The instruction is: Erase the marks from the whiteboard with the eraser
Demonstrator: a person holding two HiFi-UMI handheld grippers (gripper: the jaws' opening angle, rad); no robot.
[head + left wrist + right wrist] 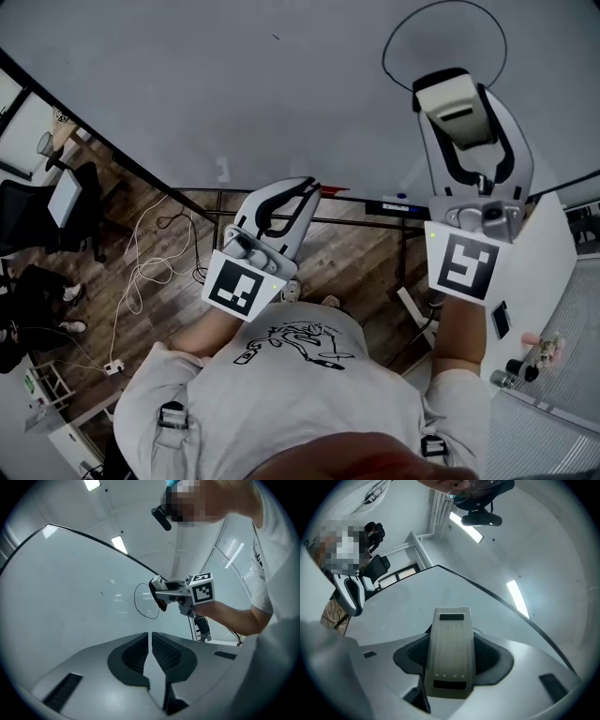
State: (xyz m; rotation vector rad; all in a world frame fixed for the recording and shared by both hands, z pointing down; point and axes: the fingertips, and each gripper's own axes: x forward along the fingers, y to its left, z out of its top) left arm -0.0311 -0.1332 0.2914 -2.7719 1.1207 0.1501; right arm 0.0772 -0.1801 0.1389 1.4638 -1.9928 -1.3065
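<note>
Across the head view's top the whiteboard (187,84) is carrying an unwiped loop mark (383,56) at 1 o'clock, so erasing is looking barely begun, with the right gripper (462,94) clamping the eraser (457,112) at the loop's 6 o'clock edge, the left gripper (298,190) idling at centre with jaws together on nothing, and no containers showing.

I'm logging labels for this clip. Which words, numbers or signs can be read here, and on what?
No legible words or numbers anywhere.
Shirt graphic: black scribble, unreadable.
Marker cubes: square codes, no letters.
Whiteboard: only a drawn loop.
Eraser: no print visible.
</note>
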